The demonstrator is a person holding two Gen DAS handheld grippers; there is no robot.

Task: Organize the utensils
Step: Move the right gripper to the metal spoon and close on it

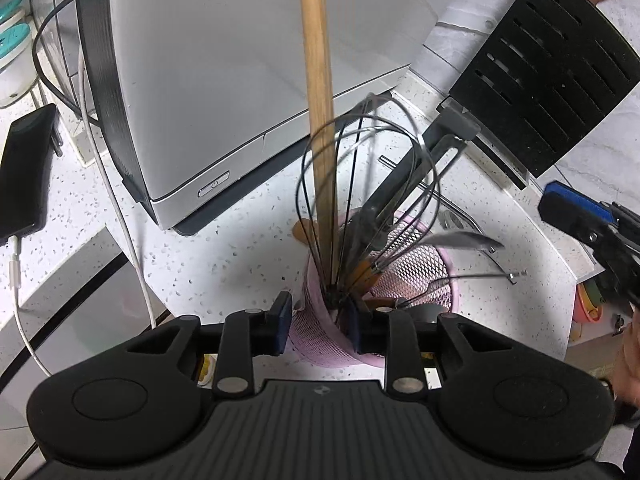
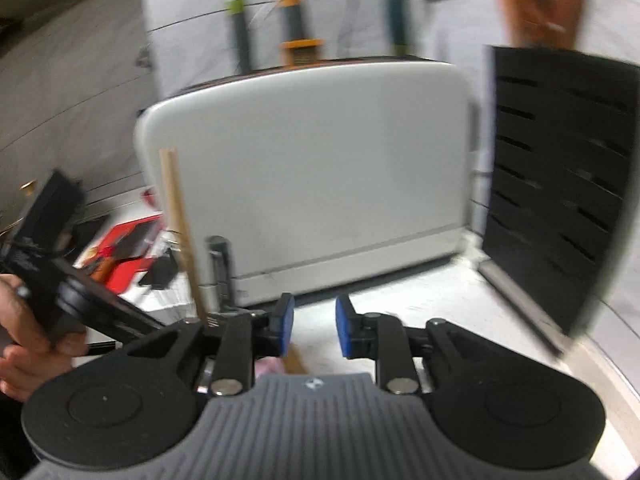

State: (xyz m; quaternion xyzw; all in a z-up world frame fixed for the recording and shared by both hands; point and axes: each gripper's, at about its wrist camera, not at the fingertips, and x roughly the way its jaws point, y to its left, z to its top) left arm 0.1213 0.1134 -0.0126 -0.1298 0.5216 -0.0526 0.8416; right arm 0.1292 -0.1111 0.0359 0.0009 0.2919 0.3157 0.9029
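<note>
1. We take the pink mesh holder (image 1: 412, 276) as our landmark; it stands on the speckled counter (image 1: 224, 240), in front of the grey toaster (image 1: 224, 92).
2. Farthest left, well away from the holder, a dark phone (image 1: 26, 172) lies on the counter with a white cable (image 1: 120, 216) running past it. Neither is part of our sorting.
3. Our left gripper (image 1: 320, 330) sits at the near rim of the holder, pointing steeply down. One blue pad is outside the mesh wall and the other inside, so we judge it clenched on the holder's rim, steadying it.
4. Inside the holder, the wooden handle (image 1: 318, 100) rises nearly upright along the left side. The wire whisk (image 1: 360, 184) spreads its loops beside it, and the black slotted spatula (image 1: 560, 76) leans out up and to the right.
5. At the holder's right rim we see a blurred spoon (image 1: 468, 240) tipped over the edge, its long axis running out rightward. Whether it has settled we cannot tell.
6. Right of the holder, our right gripper (image 2: 315, 326) is apart from it, with its pads parted and nothing between them: released.
7. The coming move turns on this: any loose utensil lies on the holder's right side, nearer our free right hand, while the left hand is occupied bracing the holder.
</note>
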